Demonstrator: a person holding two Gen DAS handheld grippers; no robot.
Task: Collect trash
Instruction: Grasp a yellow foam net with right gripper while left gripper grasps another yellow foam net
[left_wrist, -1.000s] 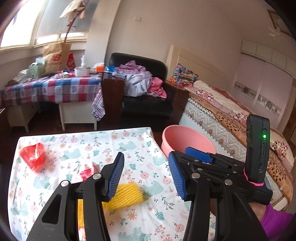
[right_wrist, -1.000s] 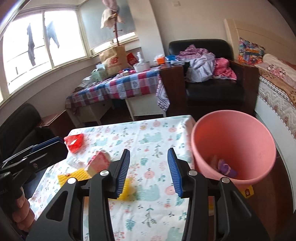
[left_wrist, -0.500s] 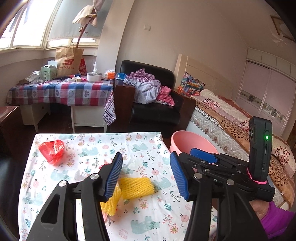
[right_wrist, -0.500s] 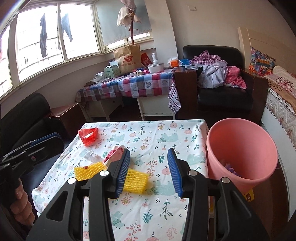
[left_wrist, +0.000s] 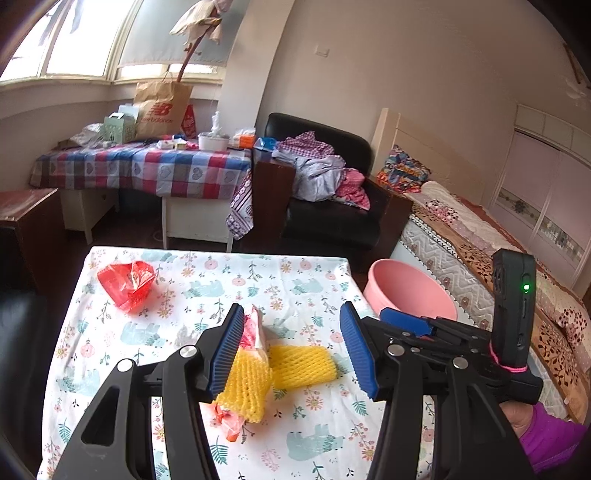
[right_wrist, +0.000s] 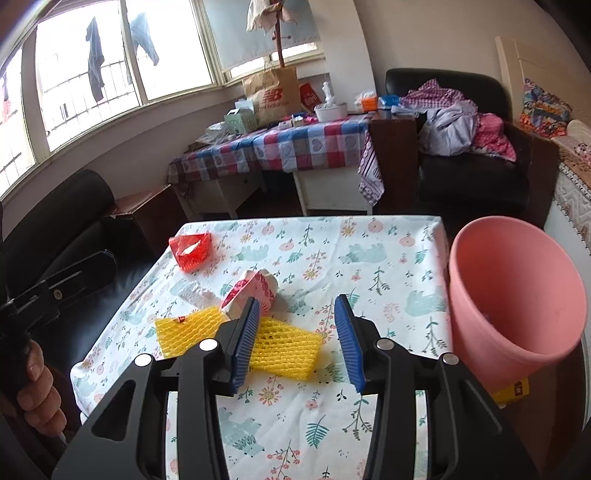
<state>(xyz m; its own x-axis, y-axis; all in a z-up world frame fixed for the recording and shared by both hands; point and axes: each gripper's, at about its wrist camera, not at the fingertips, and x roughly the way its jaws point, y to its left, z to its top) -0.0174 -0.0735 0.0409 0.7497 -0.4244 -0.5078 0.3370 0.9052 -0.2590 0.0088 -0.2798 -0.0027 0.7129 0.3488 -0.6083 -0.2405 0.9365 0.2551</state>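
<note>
Trash lies on a small table with a floral cloth (left_wrist: 207, 280) (right_wrist: 388, 258). Two yellow foam nets (left_wrist: 303, 362) (right_wrist: 284, 347) lie mid-table, one (right_wrist: 184, 328) further left. A red wrapper (left_wrist: 127, 282) (right_wrist: 192, 249) sits at the far left. A pink-white crumpled wrapper (left_wrist: 253, 328) (right_wrist: 258, 288) lies beside the nets. The pink bin (left_wrist: 410, 291) (right_wrist: 517, 295) stands right of the table. My left gripper (left_wrist: 291, 347) is open and empty above the nets. My right gripper (right_wrist: 297, 343) is open and empty above a net; it also shows in the left wrist view (left_wrist: 406, 321).
A plaid-covered table (left_wrist: 147, 166) with a paper bag and boxes stands behind. A black armchair (left_wrist: 332, 206) holds clothes. A bed (left_wrist: 480, 236) runs along the right. A dark seat (right_wrist: 59, 229) is at the left. A small orange-red scrap (left_wrist: 229, 424) lies near the front.
Both grippers have pulled back and up from the table, so more of the table and trash is in view. Both stay open and empty.
</note>
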